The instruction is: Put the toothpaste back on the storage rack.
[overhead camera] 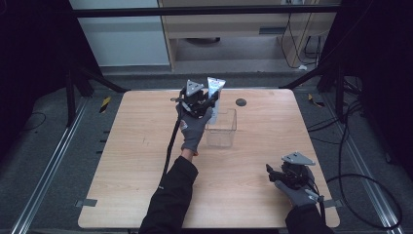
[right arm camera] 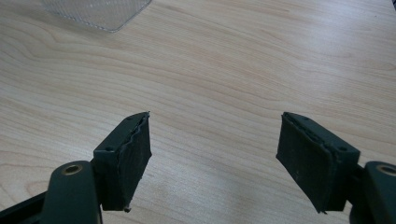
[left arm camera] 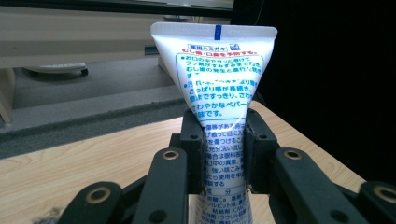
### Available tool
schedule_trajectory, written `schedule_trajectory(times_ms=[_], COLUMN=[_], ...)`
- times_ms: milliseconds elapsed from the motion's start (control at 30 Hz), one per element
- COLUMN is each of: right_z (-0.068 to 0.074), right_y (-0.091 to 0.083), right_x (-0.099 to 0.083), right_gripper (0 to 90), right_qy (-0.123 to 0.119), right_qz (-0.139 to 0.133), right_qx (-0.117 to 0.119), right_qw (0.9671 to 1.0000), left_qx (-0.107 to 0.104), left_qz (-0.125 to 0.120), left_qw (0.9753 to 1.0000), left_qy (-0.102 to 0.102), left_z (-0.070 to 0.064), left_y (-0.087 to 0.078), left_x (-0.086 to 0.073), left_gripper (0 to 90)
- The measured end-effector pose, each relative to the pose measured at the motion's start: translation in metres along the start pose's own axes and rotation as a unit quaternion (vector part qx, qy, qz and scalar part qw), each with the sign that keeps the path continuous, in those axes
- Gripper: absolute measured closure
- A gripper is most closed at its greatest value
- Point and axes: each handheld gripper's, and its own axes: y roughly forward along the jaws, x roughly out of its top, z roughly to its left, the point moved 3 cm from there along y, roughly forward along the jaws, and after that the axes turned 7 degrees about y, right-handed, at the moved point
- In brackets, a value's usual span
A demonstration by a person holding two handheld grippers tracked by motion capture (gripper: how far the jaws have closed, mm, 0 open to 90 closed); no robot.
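Observation:
A white toothpaste tube (left arm camera: 219,74) with blue and red Japanese print stands upright, crimped end up, clamped between the jaws of my left gripper (left arm camera: 223,144). In the high view the tube (overhead camera: 215,88) rises over the far left corner of a clear plastic box (overhead camera: 222,128), with the left gripper (overhead camera: 210,103) held just left of that corner, shut on the tube. My right gripper (overhead camera: 269,171) hovers low near the table's front right, open, nothing between its pads (right arm camera: 135,156). A corner of the clear box (right arm camera: 100,11) shows at the top left of the right gripper view.
The wooden table (overhead camera: 146,146) has a small dark round mark (overhead camera: 240,102) behind the box. Black cables trail from both grippers. Metal frame rails and a dark stand leg flank the table, and a cabinet stands on the floor beyond the far edge.

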Motion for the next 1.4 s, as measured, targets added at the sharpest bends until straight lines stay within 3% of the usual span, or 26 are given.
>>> schedule_trajectory(times_ms=[633,933,1400], right_z=[0.002,0.001,0.002], right_y=[0.001,0.001,0.002], right_x=[-0.001,-0.001,-0.001], right_gripper=[25.6,25.4,25.1], right_qy=[-0.001,-0.005,-0.004], right_qz=[0.002,0.002,0.003], right_qx=[0.003,0.002,0.003], right_qw=[1.0,1.0,1.0], left_qx=[0.006,0.005,0.005], left_qz=[0.026,0.048,0.06], left_qw=[0.9996,0.9988,0.998], left_qy=[0.002,0.013,0.022], left_z=[0.001,-0.003,-0.007], left_y=[0.022,0.03,0.031], left_x=[-0.024,-0.042,-0.057], left_gripper=[72.7,72.5,71.7])
